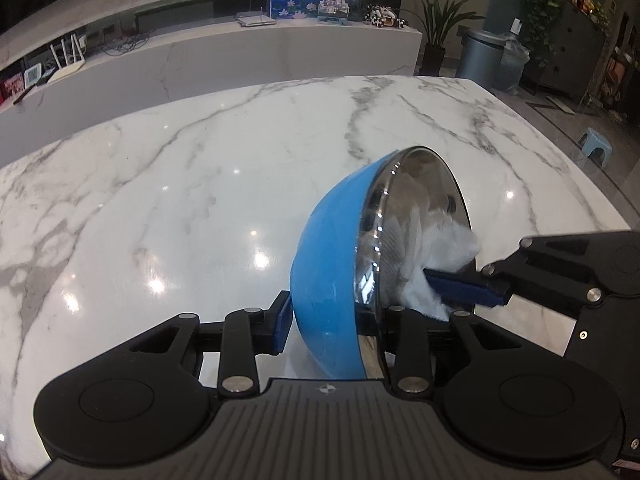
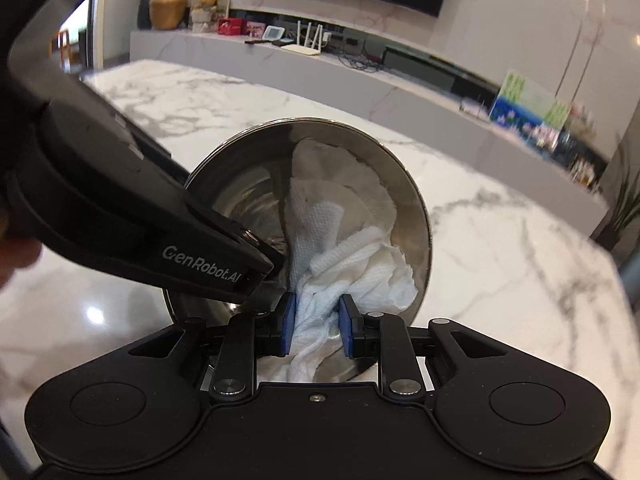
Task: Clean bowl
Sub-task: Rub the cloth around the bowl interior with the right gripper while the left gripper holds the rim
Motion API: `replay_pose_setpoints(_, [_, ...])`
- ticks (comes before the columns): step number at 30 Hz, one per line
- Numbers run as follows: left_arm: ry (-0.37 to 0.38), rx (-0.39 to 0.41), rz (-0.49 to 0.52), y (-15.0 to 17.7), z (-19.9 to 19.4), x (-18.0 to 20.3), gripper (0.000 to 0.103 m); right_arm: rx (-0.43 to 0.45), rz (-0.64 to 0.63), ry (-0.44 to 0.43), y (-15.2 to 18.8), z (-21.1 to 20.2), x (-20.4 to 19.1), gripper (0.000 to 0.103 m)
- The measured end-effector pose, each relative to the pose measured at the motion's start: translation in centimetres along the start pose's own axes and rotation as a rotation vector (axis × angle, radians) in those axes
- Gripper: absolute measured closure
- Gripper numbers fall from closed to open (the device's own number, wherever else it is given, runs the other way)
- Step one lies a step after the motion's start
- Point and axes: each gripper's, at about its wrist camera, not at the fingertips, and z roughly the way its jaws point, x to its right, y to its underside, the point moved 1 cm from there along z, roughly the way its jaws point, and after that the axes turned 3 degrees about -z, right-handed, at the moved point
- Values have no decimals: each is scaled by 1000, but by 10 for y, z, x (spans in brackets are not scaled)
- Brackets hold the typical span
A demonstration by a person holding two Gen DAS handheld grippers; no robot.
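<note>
A bowl [image 1: 332, 248], blue outside and steel inside, is held up on its side above the marble table [image 1: 160, 200]. My left gripper [image 1: 332, 320] is shut on the bowl's lower rim, with one blue pad [image 1: 282, 322] on the outer wall and the other finger inside. My right gripper [image 1: 432, 280] reaches into the bowl from the right, shut on a crumpled white paper towel [image 1: 448, 240]. In the right wrist view the towel [image 2: 360, 276] is pinched in my right gripper [image 2: 316, 320] and pressed against the bowl's steel interior [image 2: 240, 196]. The left gripper [image 2: 268, 272] clamps the rim at the left.
The table's far edge [image 1: 360, 80] and right edge [image 1: 592, 176] drop to the floor. Beyond stand a low marble console [image 1: 280, 48] with routers and pictures, a potted plant [image 1: 436, 20], a grey bin [image 1: 480, 56] and a small blue stool [image 1: 596, 146].
</note>
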Motion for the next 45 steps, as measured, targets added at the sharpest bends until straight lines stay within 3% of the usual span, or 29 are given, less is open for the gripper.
replay_pose_setpoints(4, [-5, 6, 3, -1, 0, -1, 73, 2, -43, 52, 2, 2, -3, 83])
replay_pose_setpoints(15, [-8, 31, -10, -5, 4, -3, 71, -3, 47, 18, -1, 14, 12, 83])
replay_pose_setpoints(20, [-3, 7, -49, -4, 7, -7, 68, 2, 100, -19, -4, 16, 16, 82])
replay_pose_setpoints(23, [10, -10, -81, -3, 10, -12, 68, 6, 199, -95, -4, 17, 25, 82])
replay_pose_setpoints(27, [23, -16, -102, -4, 11, -16, 69, 4, 226, -112, -5, 15, 25, 82])
replay_pose_setpoints(40, [-7, -15, -55, -12, 13, -15, 70, -19, 154, -94, -18, 23, 22, 83])
replay_pose_setpoints(45, [-20, -34, -18, -17, 16, -13, 70, -29, -69, -9, -22, 24, 2, 83])
